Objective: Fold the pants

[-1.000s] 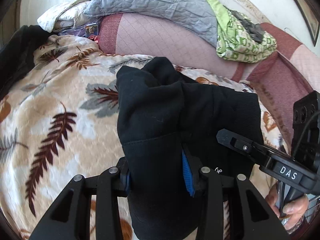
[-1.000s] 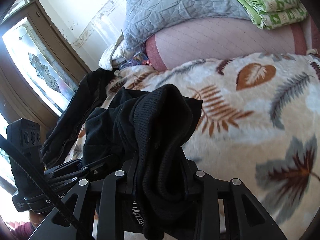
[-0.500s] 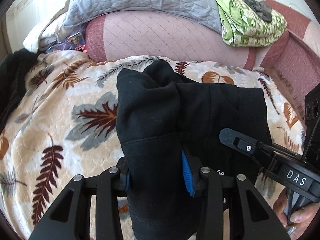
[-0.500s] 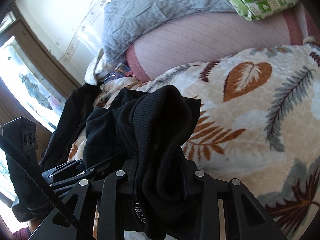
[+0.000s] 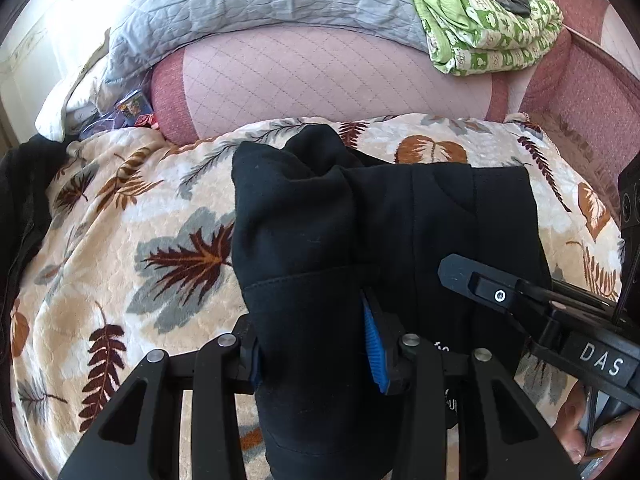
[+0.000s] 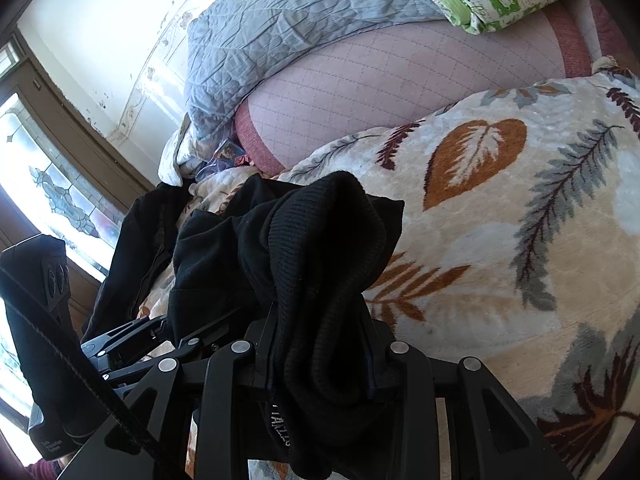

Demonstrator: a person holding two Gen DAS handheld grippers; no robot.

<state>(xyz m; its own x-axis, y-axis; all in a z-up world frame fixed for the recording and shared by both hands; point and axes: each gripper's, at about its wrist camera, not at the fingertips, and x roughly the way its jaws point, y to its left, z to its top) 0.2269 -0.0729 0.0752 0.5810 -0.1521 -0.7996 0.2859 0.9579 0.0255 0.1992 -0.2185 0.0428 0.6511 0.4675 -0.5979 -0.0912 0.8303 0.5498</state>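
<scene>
Pants (image 5: 360,216) bunched between both grippers' jaws, left gripper (image 5: 316,344) beside right gripper (image 6: 320,352), above a blanket (image 5: 120,216) on a sofa, with a cushion (image 5: 320,80) behind, a quilt (image 5: 260,4) on it, folded cloth (image 5: 492,28) at right.

The right gripper (image 6: 320,344) clamps bunched black pants (image 6: 320,248) above the leaf-patterned blanket (image 6: 520,240).

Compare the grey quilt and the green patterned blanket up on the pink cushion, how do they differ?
The grey quilt is plain and stitched in diamonds; the green patterned blanket has a white and green print. The quilt lies spread and rumpled, while the blanket is folded into a stack, with something dark on top. Both rest on the pink cushion.
</scene>
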